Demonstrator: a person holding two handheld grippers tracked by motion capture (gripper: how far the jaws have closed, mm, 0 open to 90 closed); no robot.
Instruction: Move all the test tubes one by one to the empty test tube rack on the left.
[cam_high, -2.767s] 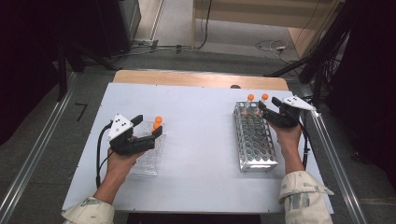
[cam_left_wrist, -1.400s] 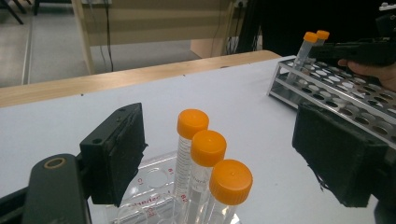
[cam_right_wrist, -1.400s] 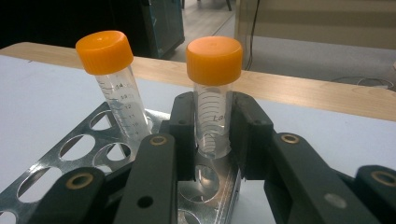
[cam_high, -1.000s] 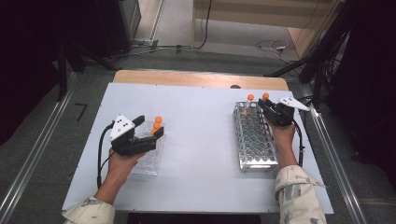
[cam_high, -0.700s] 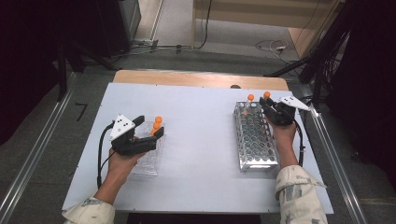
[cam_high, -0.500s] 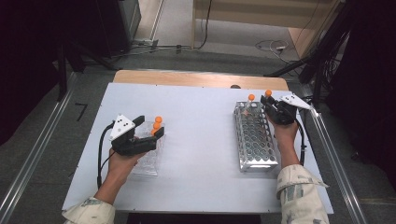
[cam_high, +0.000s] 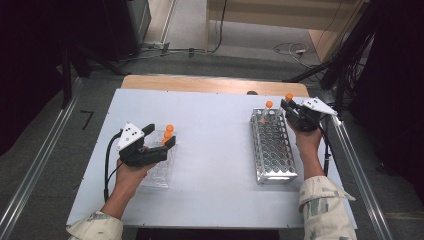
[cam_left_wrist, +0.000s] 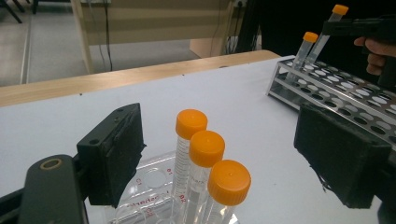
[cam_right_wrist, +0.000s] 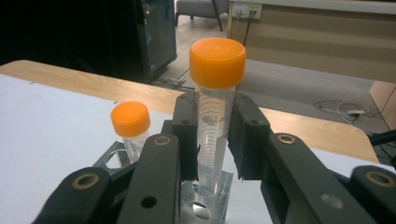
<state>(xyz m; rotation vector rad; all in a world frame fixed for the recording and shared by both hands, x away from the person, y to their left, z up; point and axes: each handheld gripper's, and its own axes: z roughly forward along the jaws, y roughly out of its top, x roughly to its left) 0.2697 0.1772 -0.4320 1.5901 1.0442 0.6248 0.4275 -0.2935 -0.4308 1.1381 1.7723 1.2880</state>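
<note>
Presently: right gripper (cam_right_wrist: 212, 140), jaws clamped on 1 orange-capped tube (cam_right_wrist: 215, 107) at the far end of the metal rack (cam_high: 273, 150), beside 1 racked tube (cam_high: 267, 111). Left gripper (cam_left_wrist: 224, 158), jaws wide apart around 3 orange-capped tubes (cam_left_wrist: 203, 177) upright in a clear plastic holder (cam_high: 160, 172) on the white table (cam_high: 215, 150).

Orange-capped clear tubes (cam_left_wrist: 204, 177), silver metal rack (cam_high: 272, 147), white table (cam_high: 215, 130), black claws.
</note>
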